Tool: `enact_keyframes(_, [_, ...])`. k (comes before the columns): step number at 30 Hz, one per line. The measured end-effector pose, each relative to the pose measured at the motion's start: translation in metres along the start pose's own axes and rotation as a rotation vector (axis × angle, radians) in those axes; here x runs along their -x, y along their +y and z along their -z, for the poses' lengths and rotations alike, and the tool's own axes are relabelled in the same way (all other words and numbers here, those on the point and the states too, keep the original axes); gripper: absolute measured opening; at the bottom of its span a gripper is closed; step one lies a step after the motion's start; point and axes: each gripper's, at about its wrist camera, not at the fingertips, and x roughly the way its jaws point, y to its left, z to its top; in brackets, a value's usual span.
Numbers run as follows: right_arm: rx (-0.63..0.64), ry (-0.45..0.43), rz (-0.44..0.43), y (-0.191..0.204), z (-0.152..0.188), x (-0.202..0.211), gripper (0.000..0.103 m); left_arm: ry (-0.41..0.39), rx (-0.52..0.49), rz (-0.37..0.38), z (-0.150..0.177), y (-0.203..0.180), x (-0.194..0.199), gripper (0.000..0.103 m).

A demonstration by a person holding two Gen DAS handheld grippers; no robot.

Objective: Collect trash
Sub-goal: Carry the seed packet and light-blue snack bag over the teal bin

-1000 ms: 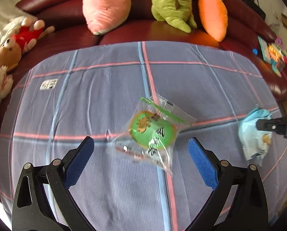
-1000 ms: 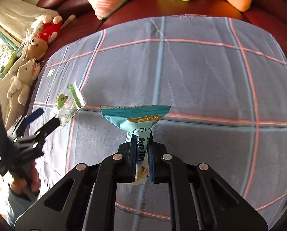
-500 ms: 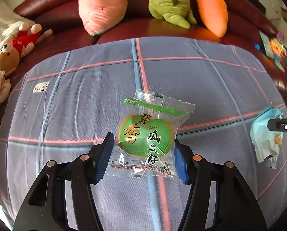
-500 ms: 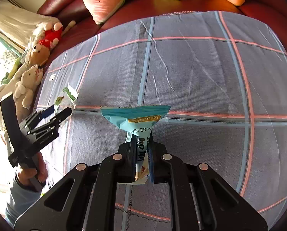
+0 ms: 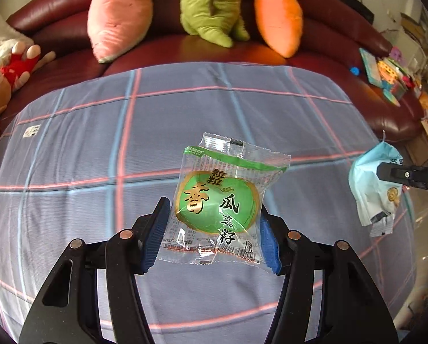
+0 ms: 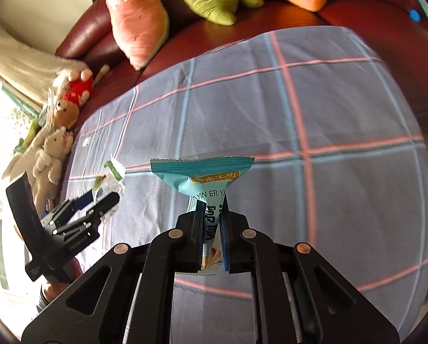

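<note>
**Both wrappers now in hand, no bin in sight**

Now the left tongs (image 5: 214,226) are clamped on the green snack packet (image 5: 222,197), blue pads pressing its two side edges; a second ago those tongs stood wide apart with the packet lying flat on the cloth between them. The packet is up off the plaid cloth (image 5: 99,149) that covers the counter, its printed face turned toward the camera. That change matters: the last piece of litter visible on the cloth has been picked up.

The right tongs (image 6: 212,223) are together on the light blue wrapper (image 6: 205,175), pinching it near its middle so the crimped top fans out above the pads. That grip looks the same as it did a second ago. From the left wrist view the blue wrapper hangs at the far right edge, well apart from the green packet.

With one wrapper in each hand and the cloth bare of other trash in both views, the collecting part looks done for this patch, and the likely next step is carrying both to a bin.

As for containers, none shows in either view: no bin, bag or basket. Behind the counter there is only a dark red sofa (image 5: 56,14) with plush toys (image 5: 119,17) along it.
</note>
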Motion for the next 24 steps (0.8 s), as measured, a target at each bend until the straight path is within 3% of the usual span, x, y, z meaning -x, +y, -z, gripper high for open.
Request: enact_keyframes(24, [-0.302,-0.247,0.034,-0.221,0.093,0.190,0.009,0.024,-0.259,0.275,0.028,-0.272,0.014,0.059])
